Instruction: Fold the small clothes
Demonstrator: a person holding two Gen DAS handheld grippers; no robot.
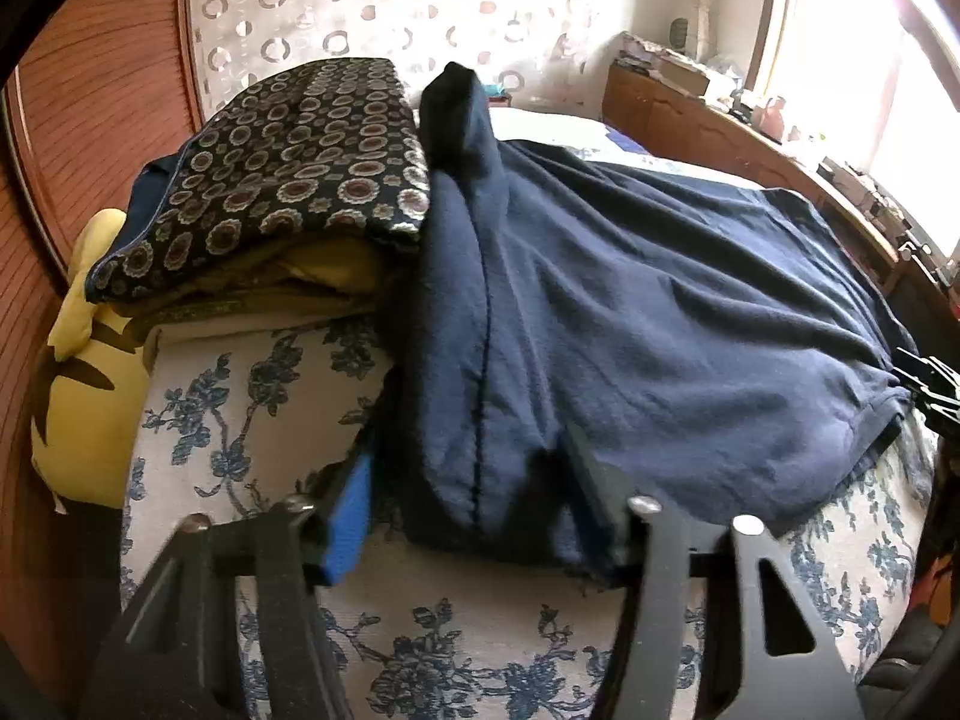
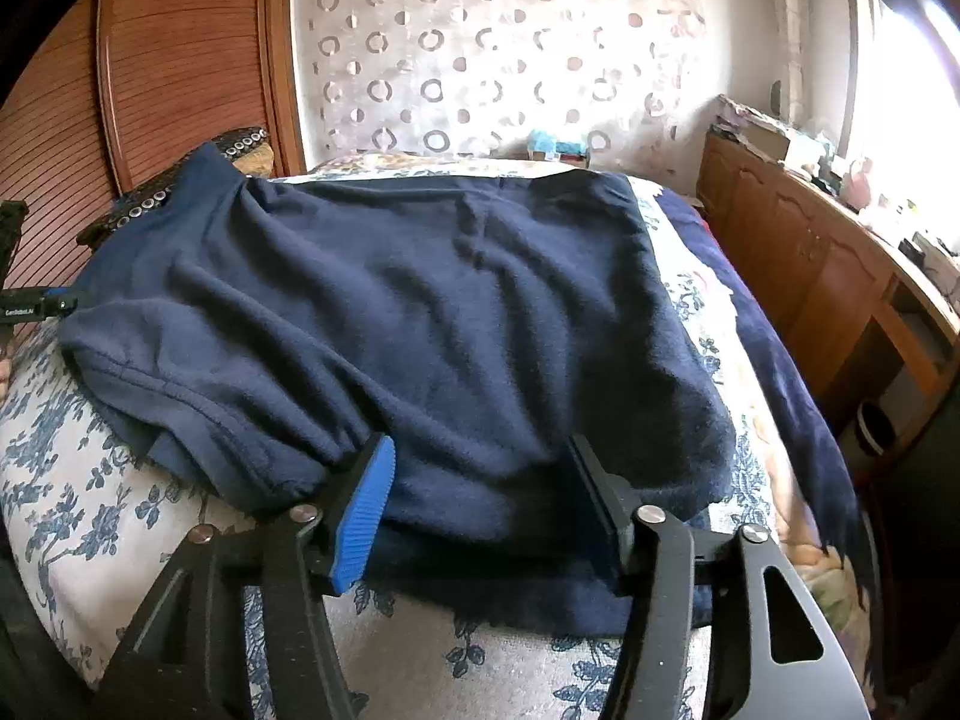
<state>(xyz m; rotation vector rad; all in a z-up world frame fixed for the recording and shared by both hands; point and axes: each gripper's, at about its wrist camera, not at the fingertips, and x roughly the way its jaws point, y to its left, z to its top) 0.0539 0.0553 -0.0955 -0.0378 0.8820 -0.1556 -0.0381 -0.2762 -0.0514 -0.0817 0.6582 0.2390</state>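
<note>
Your left gripper (image 1: 474,516) is straddling the near hem of the navy fleece garment (image 1: 630,312), jaws partway apart, pads not clearly pinching. Your right gripper (image 2: 480,510) is sitting the same way, cloth between loosely spread jaws. The garment is lying on the floral bedspread (image 2: 72,480). Patterned cushion (image 1: 288,168) is sitting far left, wooden wardrobe (image 2: 180,60) behind, wooden dresser (image 2: 810,264) running along the right under a bright window (image 1: 888,90).

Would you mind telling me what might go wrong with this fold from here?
The navy garment still lies wrinkled, so creases may get folded in. Its far sleeve leans on the patterned cushion and could drag it. The right gripper straddles the hem with open jaws and may grab only one layer.
</note>
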